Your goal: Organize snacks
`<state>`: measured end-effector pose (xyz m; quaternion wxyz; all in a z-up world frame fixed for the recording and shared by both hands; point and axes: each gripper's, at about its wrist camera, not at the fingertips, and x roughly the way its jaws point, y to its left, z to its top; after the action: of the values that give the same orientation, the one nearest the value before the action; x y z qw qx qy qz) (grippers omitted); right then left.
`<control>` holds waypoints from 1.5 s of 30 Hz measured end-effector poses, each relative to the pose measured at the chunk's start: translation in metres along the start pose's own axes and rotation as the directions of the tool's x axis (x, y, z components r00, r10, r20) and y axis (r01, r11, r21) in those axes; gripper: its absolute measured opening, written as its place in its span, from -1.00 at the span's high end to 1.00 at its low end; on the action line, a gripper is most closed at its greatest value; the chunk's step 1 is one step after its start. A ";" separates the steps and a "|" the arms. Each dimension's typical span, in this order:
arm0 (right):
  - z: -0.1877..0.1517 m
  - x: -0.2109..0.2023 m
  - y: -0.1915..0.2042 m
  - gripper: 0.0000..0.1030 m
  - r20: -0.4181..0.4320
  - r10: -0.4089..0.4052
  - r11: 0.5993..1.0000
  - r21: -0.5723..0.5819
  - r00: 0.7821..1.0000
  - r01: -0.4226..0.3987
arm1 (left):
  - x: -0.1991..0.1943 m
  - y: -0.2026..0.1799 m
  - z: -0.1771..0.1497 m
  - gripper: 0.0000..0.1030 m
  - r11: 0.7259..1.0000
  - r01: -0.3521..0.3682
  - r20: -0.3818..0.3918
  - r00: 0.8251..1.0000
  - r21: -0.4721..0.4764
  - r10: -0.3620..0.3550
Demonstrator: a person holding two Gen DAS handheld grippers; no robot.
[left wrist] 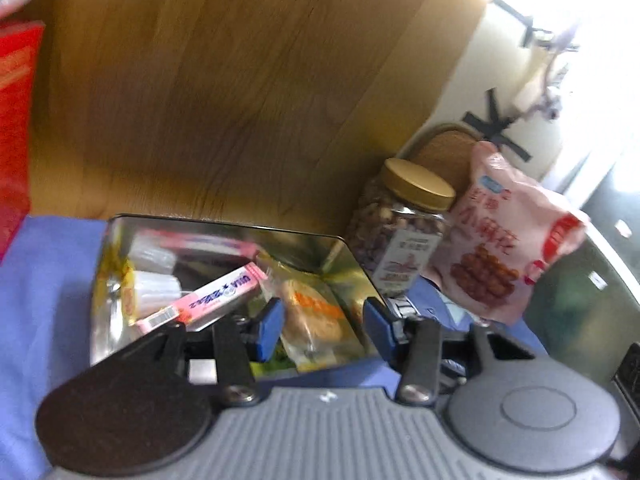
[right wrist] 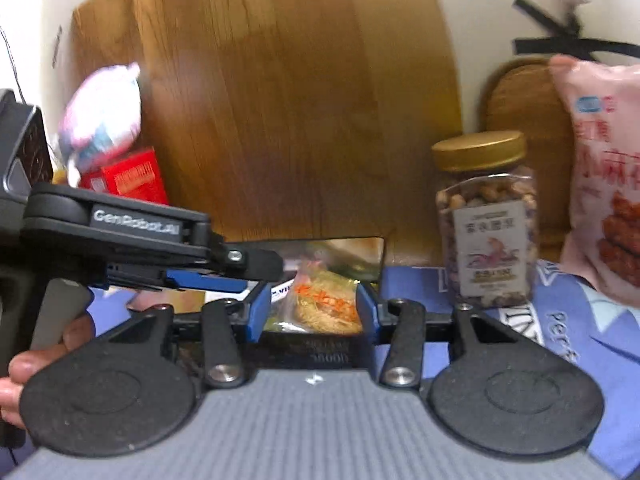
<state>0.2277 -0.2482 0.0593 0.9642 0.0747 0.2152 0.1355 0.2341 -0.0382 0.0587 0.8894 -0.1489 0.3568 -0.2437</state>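
Observation:
A shiny metal tin (left wrist: 224,228) stands on a blue cloth and holds a pink box (left wrist: 208,296), white jelly cups (left wrist: 156,288) and a clear-wrapped pastry (left wrist: 316,312). My left gripper (left wrist: 324,320) is open above the tin's near edge, its jaws either side of the pastry. In the right wrist view my right gripper (right wrist: 310,308) is open in front of the tin (right wrist: 340,248), with the pastry (right wrist: 326,304) seen between its jaws. The left gripper's body (right wrist: 152,236) reaches in from the left over the tin.
A gold-lidded jar of nuts (left wrist: 404,232) (right wrist: 486,220) and a pink snack bag (left wrist: 504,240) (right wrist: 608,184) stand right of the tin. A red box (left wrist: 16,128) (right wrist: 132,178) and a pink-white bag (right wrist: 104,116) are at the left. A wooden panel (left wrist: 240,92) rises behind.

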 end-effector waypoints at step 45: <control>-0.107 -0.163 0.045 -0.12 0.038 0.142 0.943 0.299 0.989 -0.147 | -0.124 -0.052 -0.153 -0.04 0.779 -0.591 0.218 0.805 0.209 0.552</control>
<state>0.0285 -0.2437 0.0371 0.9307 0.2374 0.2196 0.1710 0.0310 -0.0284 0.0444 0.9564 0.0706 0.2835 0.0040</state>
